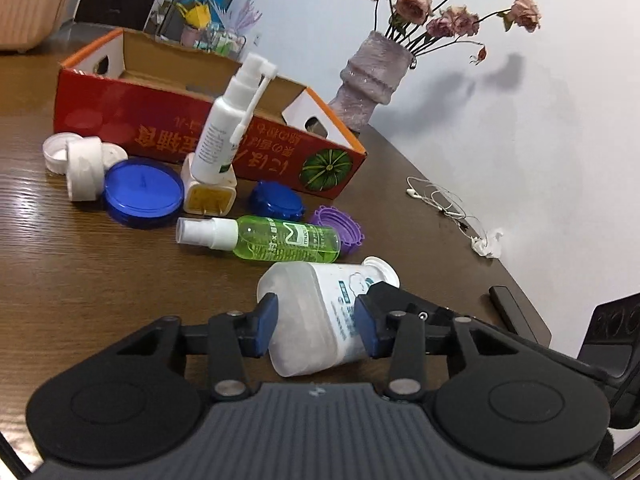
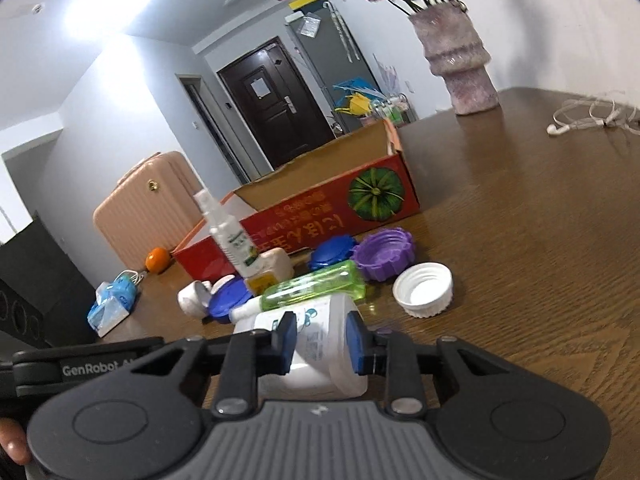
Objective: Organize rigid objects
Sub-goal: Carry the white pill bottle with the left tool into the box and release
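item: frosted white bottle (image 1: 316,316), lying on its side on the wooden table (image 1: 100,280), between the jaws of both grippers. our left gripper (image 1: 316,326) is part open with its blue pads at the bottle's flanks; whether they press we cannot tell. our right gripper (image 2: 322,340) brackets the other end (image 2: 316,344) the same way. handling, as we judge it: rigid plastic, light, smooth, apt to roll; best taken across the flat body. just ahead of the jaws: green spray bottle (image 1: 276,238), purple cap (image 1: 340,232), blue lids (image 1: 140,190). farther ahead: upright spray bottle (image 1: 228,128) before the red box (image 1: 200,120), crowding a straight carry. white cap (image 2: 423,288) to the right.
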`<action>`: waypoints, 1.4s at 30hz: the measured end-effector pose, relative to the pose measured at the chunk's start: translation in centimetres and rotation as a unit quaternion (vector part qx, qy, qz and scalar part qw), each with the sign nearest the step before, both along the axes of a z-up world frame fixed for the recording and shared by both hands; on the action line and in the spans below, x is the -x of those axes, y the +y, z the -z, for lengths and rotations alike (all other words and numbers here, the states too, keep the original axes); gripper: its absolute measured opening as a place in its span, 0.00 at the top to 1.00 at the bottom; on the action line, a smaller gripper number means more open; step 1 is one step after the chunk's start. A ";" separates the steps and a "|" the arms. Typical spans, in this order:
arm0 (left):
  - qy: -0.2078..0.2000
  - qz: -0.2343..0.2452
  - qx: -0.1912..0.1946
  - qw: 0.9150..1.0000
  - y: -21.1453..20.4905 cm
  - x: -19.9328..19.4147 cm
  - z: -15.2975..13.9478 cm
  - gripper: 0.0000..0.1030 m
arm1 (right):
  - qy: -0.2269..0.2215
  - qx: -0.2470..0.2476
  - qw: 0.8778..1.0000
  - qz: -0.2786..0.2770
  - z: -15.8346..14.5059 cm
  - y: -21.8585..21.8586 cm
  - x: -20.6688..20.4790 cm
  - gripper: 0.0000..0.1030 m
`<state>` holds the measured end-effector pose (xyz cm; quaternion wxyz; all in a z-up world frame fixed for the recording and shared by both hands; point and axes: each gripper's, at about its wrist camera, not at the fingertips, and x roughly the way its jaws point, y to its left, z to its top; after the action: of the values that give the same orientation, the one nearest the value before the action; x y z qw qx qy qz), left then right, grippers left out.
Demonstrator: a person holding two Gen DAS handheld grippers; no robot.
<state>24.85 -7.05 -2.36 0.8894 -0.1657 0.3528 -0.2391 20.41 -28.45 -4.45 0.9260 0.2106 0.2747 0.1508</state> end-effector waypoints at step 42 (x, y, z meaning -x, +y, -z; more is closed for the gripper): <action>-0.031 -0.114 0.000 0.993 10.5 -29.0 -8.8 0.60 | 0.087 -0.012 0.989 -0.120 -11.2 9.8 -33.5 0.75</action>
<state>53.89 3.46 6.45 0.9212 -0.1970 0.3043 -0.1411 53.87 -18.67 6.77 0.8712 0.1994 0.3755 0.2455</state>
